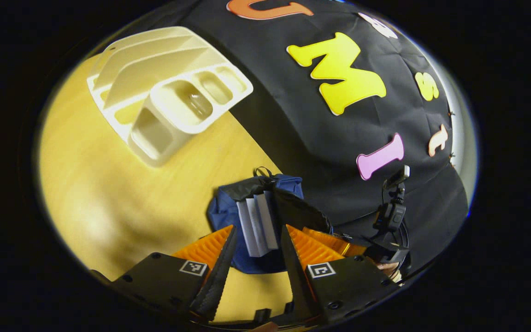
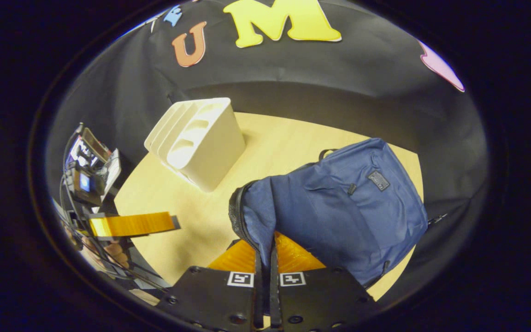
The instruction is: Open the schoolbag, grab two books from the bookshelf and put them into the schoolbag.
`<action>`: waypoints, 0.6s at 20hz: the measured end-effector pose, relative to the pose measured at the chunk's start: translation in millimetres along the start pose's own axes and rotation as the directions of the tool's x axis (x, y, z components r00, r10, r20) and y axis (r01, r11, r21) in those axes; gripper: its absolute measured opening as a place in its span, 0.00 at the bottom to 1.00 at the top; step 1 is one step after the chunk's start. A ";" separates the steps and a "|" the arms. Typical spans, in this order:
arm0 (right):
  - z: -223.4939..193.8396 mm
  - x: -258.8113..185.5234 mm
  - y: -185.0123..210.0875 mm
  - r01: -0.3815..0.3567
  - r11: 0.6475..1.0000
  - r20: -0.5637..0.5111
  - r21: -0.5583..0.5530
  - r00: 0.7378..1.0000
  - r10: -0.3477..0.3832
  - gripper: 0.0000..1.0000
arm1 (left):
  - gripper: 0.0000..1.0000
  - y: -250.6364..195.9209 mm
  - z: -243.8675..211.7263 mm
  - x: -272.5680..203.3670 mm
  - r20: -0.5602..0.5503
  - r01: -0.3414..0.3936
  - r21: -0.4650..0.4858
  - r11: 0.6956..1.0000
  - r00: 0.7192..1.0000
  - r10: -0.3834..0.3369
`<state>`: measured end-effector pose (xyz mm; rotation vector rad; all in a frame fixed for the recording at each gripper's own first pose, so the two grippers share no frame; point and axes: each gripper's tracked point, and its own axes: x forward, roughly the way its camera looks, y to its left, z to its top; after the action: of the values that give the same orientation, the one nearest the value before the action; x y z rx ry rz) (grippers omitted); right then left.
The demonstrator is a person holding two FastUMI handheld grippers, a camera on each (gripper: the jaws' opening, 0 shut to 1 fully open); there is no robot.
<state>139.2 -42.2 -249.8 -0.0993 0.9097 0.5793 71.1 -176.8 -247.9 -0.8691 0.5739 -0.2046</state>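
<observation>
- Left gripper point(image 1: 257, 258) wide open, empty, above two books point(image 1: 258, 226) standing in open bag point(image 1: 228, 212).
- Right gripper point(image 2: 265, 269) clenched on bag flap point(image 2: 258, 226).
- Bookshelf point(image 2: 201, 143) empty on counter point(image 2: 191, 216).

We observe the left claw point(image 1: 257, 258) with its fingers spread apart, holding nothing. Beyond them stands the blue schoolbag point(image 1: 221, 214) on the table point(image 1: 109, 193), its mouth open, two books point(image 1: 258, 223) standing upright inside. The cream bookshelf point(image 1: 164, 92) sits well apart, farther along the table, its slots vacant.
</observation>
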 end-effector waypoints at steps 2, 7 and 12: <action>1.4 3.1 3.0 0.043 0.999 0.012 0.014 0.999 -0.044 0.07 | 0.64 1.7 17.1 -24.0 0.020 -0.024 0.068 0.997 1.000 0.023; 23.3 -15.1 8.5 0.187 0.982 0.202 -0.011 0.963 -0.181 0.11 | 0.64 6.5 62.5 -86.2 0.102 -0.091 0.268 0.959 0.993 0.066; 25.5 -36.4 14.9 0.218 0.974 0.274 0.057 0.935 -0.225 0.15 | 0.64 -20.9 107.6 -133.1 0.169 -0.079 0.389 0.918 0.985 0.013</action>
<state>132.6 -37.2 -203.7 -0.0926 0.6202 0.3595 21.2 -66.4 -125.3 -0.4728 0.3799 -0.1951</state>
